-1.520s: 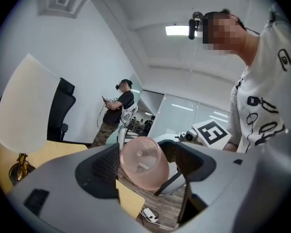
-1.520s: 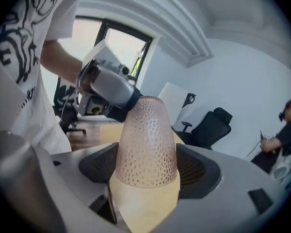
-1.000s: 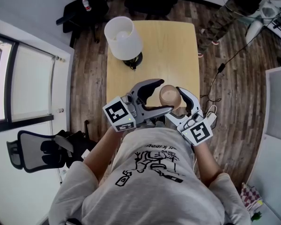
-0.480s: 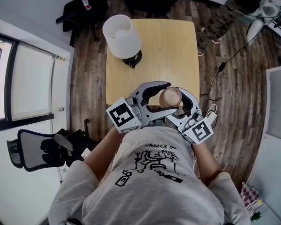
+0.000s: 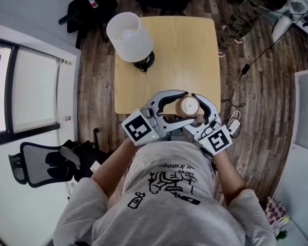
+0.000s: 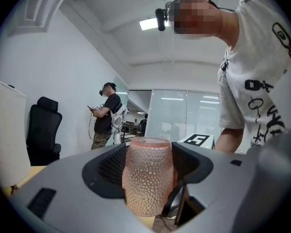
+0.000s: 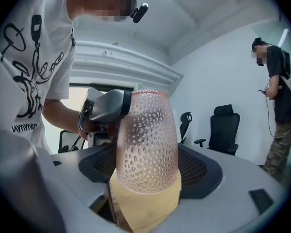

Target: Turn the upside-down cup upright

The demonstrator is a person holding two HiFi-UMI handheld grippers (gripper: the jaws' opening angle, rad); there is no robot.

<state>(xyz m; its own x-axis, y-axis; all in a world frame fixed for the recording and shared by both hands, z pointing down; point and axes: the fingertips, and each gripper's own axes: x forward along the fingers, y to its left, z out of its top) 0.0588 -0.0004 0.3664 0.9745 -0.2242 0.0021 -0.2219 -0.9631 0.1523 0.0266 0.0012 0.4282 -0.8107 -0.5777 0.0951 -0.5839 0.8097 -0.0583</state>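
The surface [image 5: 164,55] was a pale wood-grain rectangle, smooth and matt. A table lamp [image 5: 128,37] with a white drum shade stood at its far left corner. Two grey moulded grippers met over the near edge.

The left hand-held gripper [image 6: 148,171] had just been closing. The cup [image 5: 187,106] stood between its black meshed pads, which appeared to bear on the cup wall. The right hand-held gripper [image 7: 146,166] clamped the same cup from the opposite side.

The cup was base up: a pink translucent tumbler, tapering slightly toward the base and dimpled all over. Whether its rim rested on the surface could not be determined.

Handling assessment: light, rigid and thin-walled, possibly breakable. The dimples should aid friction. Grip at mid-wall with moderate force.
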